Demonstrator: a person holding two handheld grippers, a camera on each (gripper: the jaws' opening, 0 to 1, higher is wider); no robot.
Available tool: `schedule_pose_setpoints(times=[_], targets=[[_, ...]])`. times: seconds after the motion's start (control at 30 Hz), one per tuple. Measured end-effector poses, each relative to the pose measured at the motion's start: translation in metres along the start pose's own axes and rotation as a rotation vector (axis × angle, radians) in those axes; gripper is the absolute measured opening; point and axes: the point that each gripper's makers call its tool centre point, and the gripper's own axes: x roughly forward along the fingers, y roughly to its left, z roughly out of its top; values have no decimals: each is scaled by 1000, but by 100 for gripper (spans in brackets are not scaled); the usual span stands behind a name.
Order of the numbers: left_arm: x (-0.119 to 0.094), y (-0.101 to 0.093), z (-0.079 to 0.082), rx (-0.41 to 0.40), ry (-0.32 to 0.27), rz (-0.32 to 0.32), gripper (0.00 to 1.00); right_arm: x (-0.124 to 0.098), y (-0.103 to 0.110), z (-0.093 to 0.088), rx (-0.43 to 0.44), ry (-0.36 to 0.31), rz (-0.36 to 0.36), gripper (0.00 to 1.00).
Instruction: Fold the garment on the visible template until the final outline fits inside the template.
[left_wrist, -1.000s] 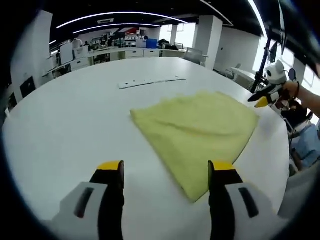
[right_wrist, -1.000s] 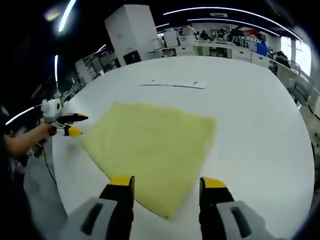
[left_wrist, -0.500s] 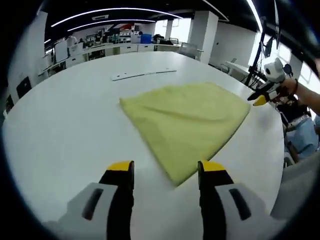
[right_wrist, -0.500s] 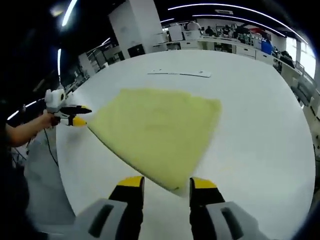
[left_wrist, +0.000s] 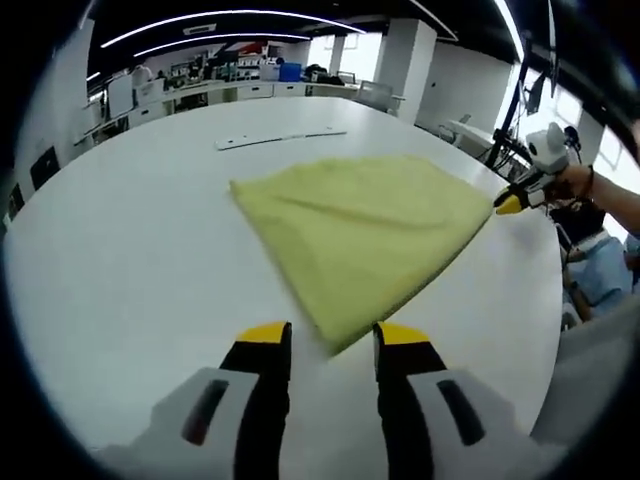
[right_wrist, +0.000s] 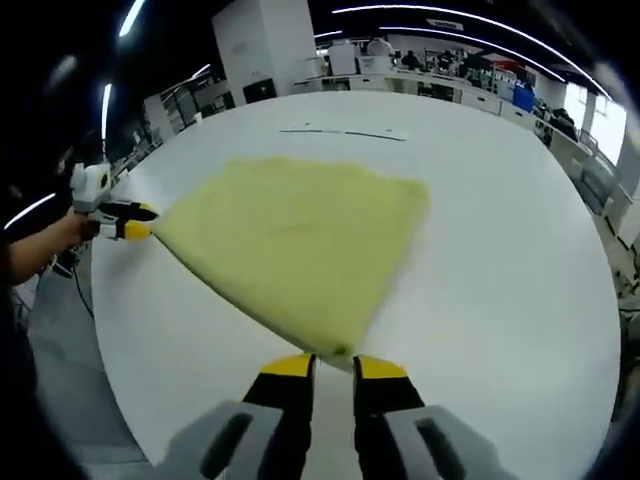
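one yellow garment (left_wrist: 365, 228) lay on one white table (left_wrist: 130, 260). one flat white strip (left_wrist: 280, 138) lay beyond it. two grippers were present: one left gripper (left_wrist: 328, 335) and one right gripper (right_wrist: 332, 366).

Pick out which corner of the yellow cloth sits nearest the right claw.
The pointed near corner of the yellow cloth, just ahead of the right claw; the other corners lie farther off.

A large white table (left_wrist: 120, 250) — round-edged — with office desks (left_wrist: 200, 95) (well beyond it) and a white pillar (right_wrist: 260, 50).
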Motion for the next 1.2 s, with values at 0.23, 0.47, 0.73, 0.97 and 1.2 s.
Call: schedule_pose_setpoints(times=[0.23,0.47,0.73,0.97,1.2], targets=[[2,-1,-4,-18,0,0,20,4,-3,-1,9,-1,-7,2],[2,-1,-6,-3,11,10,7,4,-4,-2,2,0,-7,0],[2,0,-4,-12,1,16,3,-3,-8,2,-15,-16,-24,0],[2,-1,-3,-19,-1,10,2,-7,-7,4,-28,-13,-14,0],[1,-1,-3,-19,-5,9,1,-6,-5,-2,-42,11,-9,0]])
